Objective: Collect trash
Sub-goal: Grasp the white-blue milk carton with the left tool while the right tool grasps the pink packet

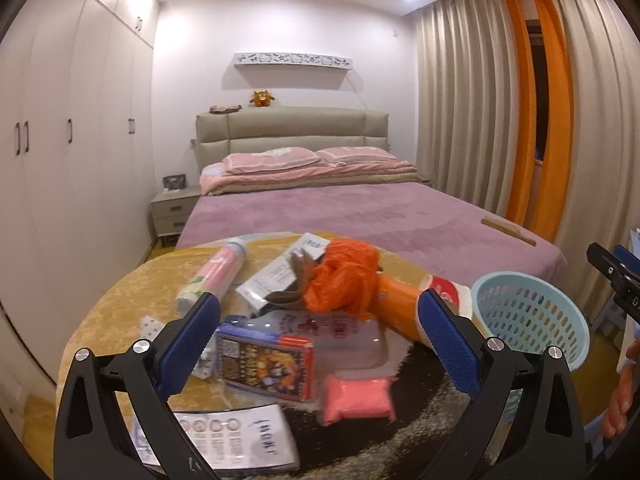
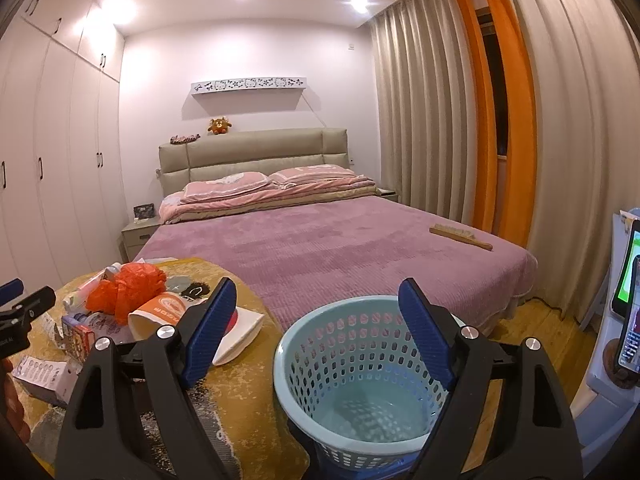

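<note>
A pile of trash lies on the yellow-covered table (image 1: 120, 300): an orange plastic bag (image 1: 344, 280), an orange paper cup (image 1: 400, 308), a clear bottle (image 1: 340, 332), a colourful carton (image 1: 268, 364), a pink packet (image 1: 358, 398), a pink tube (image 1: 218, 276) and white boxes (image 1: 276, 276). My left gripper (image 1: 319, 300) hangs open just above the carton and bottle, holding nothing. A light blue basket (image 2: 360, 364) stands at the table's right end. It is seen empty in the right wrist view, where my right gripper (image 2: 317, 286) is open over its near rim.
Behind the table is a bed (image 2: 340, 248) with a purple cover and a wooden brush (image 2: 460, 238) on it. Wardrobes (image 1: 60, 160) line the left wall, curtains (image 2: 420, 120) the right. A phone on a stand (image 2: 630, 320) is at far right.
</note>
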`<state>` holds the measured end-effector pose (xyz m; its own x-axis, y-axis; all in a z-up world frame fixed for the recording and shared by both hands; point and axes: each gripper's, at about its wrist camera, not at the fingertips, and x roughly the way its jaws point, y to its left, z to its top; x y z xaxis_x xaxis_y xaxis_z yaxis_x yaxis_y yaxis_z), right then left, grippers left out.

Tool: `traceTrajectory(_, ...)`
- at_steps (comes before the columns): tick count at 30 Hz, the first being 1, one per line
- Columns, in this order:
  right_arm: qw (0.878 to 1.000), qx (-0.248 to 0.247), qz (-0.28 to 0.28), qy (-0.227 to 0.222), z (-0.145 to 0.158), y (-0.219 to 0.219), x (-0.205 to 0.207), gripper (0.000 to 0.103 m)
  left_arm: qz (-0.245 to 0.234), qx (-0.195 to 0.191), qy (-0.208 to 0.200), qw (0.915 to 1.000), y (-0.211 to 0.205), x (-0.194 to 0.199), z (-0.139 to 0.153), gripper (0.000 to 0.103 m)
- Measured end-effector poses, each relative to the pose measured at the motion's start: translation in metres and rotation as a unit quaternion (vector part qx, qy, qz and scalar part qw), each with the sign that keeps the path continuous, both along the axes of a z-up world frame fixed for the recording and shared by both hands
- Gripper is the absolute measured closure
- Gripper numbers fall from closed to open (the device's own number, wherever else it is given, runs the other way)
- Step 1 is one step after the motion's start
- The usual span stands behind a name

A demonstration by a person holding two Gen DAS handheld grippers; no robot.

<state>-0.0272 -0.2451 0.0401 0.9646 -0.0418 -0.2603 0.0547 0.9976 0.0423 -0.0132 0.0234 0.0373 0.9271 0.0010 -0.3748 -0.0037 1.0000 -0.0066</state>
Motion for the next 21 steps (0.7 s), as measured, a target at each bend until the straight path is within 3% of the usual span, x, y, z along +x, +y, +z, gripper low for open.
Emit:
traceTrajectory(2, 1.0, -0.003, 0.006, 0.001, 0.001, 0.004, 0.0, 0.025, 0.005, 0.0, 0.002, 1.0, 0.008, -0.002, -0.001, 0.007)
traceTrajectory(7, 0.999, 0.014, 0.033, 0.016, 0.0, 0.009, 0.004, 0.039, 0.021, 0.009, 0.02, 0.9995, 0.036, -0.011, -0.004, 0.007)
traceTrajectory(11, 0.997, 0.031, 0.055, 0.046, -0.009, 0.018, 0.017, 0.058, 0.034, 0.02, 0.039, 0.9985, 0.065, -0.022, -0.01, 0.007)
traceTrajectory(19, 0.989, 0.024, 0.113, 0.093, -0.022, 0.064, 0.037, 0.058, 0.012, -0.03, 0.113, 0.9931, 0.136, -0.015, -0.035, 0.007)
traceTrajectory(21, 0.985, 0.021, 0.134, 0.11, -0.028, 0.081, 0.042, 0.051, -0.002, -0.045, 0.132, 0.9902, 0.146, -0.007, -0.044, 0.007)
